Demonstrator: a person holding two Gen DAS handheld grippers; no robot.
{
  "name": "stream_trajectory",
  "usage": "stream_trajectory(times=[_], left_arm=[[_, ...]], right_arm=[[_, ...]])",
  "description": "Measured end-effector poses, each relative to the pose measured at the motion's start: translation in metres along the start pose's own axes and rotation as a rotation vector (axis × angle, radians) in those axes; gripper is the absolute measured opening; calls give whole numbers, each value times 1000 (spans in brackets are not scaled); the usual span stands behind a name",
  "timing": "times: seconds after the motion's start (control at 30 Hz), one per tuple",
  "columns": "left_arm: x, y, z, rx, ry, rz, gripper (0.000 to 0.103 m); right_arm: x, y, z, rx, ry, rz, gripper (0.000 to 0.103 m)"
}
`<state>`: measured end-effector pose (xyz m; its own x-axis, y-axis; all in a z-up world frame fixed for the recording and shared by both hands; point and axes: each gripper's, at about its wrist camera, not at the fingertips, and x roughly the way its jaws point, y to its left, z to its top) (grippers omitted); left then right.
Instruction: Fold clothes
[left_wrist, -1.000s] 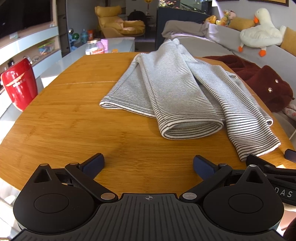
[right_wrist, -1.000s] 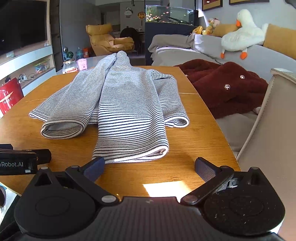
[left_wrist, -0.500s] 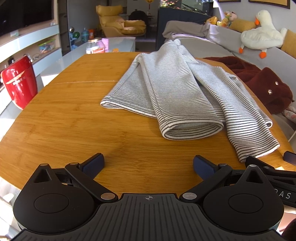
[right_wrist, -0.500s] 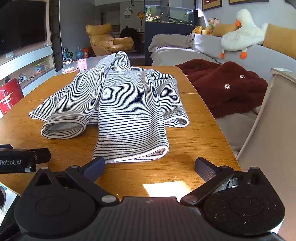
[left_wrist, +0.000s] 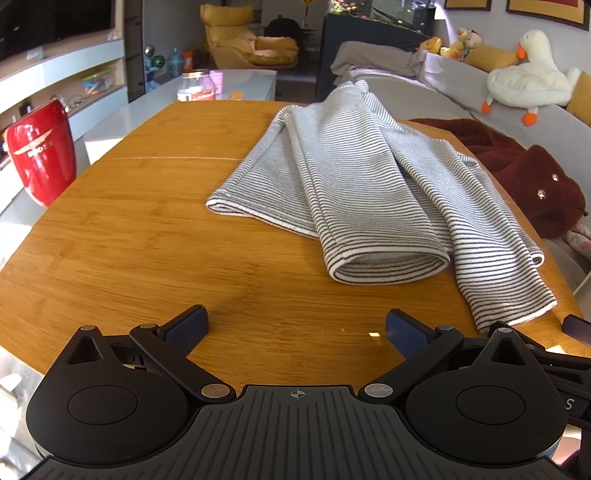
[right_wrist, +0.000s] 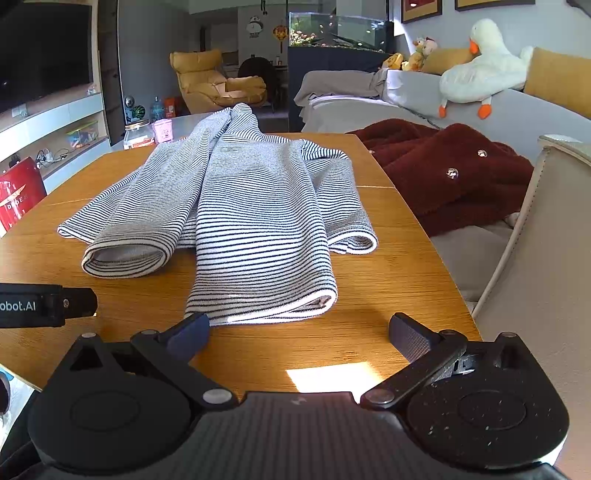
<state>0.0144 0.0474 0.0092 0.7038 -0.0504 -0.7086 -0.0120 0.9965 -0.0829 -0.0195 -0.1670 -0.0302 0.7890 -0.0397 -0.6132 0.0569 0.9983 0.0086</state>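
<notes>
A striped shirt (left_wrist: 354, 184) lies on the wooden table (left_wrist: 147, 240), partly folded, with white cloth and thin dark lines. Its two sleeves point toward the near edge of the table. The left sleeve ends in a round open cuff (right_wrist: 125, 260) that rests flat on the wood. The right sleeve is longer and its cuff (right_wrist: 266, 306) lies closest to the near edge. The top of the shirt reaches the far edge of the table. The left gripper (left_wrist: 295, 328) is low over the near part of the table with its two blue fingers (left_wrist: 188, 326) spread wide apart, and nothing is between them. It is in front of the bare wood, and the shirt is ahead of it and a bit to its right. The right gripper (right_wrist: 299, 332) is also spread wide and holds nothing. Its left finger (right_wrist: 190, 330) is just beside the end of the long sleeve, but I cannot tell if it touches the cloth. A bright patch of sun (right_wrist: 332, 376) falls on the table between its fingers. In the right wrist view the side of the left gripper shows at the left edge. A dark red fluffy coat (right_wrist: 443, 177) lies on the grey sofa (right_wrist: 517, 110) just beside the table on the right. A white toy goose (right_wrist: 484, 70) sits on top of the sofa back. A red can (left_wrist: 40, 151) stands on the floor to the left of the table. A yellow armchair (right_wrist: 218, 83) is far back in the room.
</notes>
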Motion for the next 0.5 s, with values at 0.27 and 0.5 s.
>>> stream_trajectory(times=[0.27,0.5], left_arm=[[2,-11,-1,39,2,35,103],[1,-25,-7,45,5,51,103]], right_arm=[[0,-1,1,-6,8,6,103],[-1,-2,1,-15,13,15,103]])
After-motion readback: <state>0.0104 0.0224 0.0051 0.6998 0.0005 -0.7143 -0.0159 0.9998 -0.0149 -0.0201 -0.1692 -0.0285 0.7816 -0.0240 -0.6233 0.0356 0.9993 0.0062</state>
